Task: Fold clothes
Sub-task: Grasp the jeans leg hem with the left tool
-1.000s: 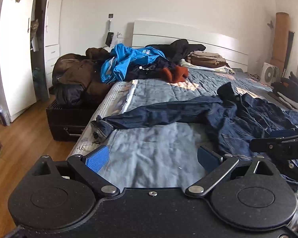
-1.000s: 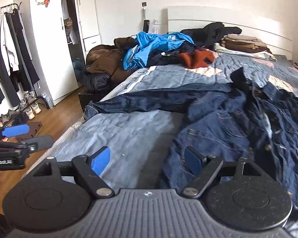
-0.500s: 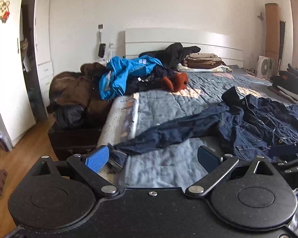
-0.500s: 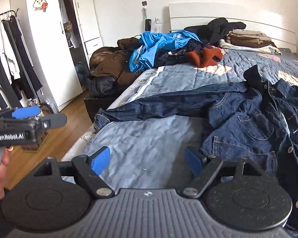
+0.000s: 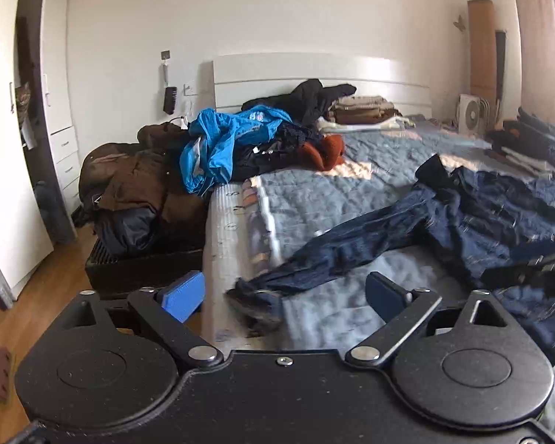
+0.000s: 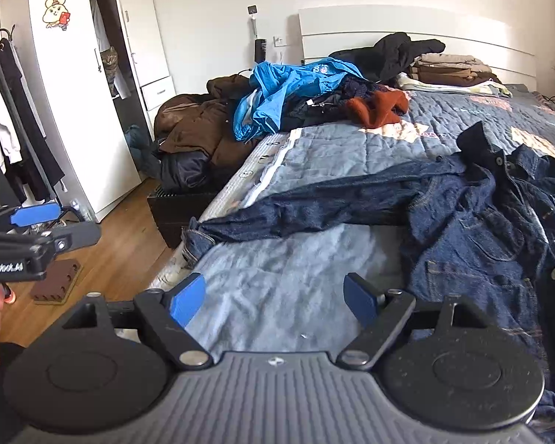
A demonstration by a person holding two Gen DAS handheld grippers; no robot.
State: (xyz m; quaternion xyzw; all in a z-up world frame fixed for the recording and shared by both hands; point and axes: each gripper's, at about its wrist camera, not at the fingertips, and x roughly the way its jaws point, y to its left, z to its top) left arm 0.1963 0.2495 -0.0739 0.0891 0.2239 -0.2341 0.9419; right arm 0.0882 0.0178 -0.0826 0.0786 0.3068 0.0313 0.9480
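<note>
My left black gripper with blue pads [image 5: 283, 294] has just been narrowing (nothing between); my right gripper [image 6: 275, 298] gapes empty.

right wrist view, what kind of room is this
A bedroom, most likely in a home: a bed with a white headboard, a white wardrobe, and clothes on a rail. A denim jacket lies spread on the bed.

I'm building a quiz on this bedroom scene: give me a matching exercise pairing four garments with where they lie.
Things:
1. dark blue denim jacket
2. bright blue windbreaker
3. rust-orange knit garment
4. folded tan and brown clothes

Places:
A. stacked by the white headboard
B. spread on the grey quilt, sleeve reaching the bed edge
C. atop the heap at the bed's far left corner
D. just right of that heap

Pairs: 1-B, 2-C, 3-D, 4-A
</note>
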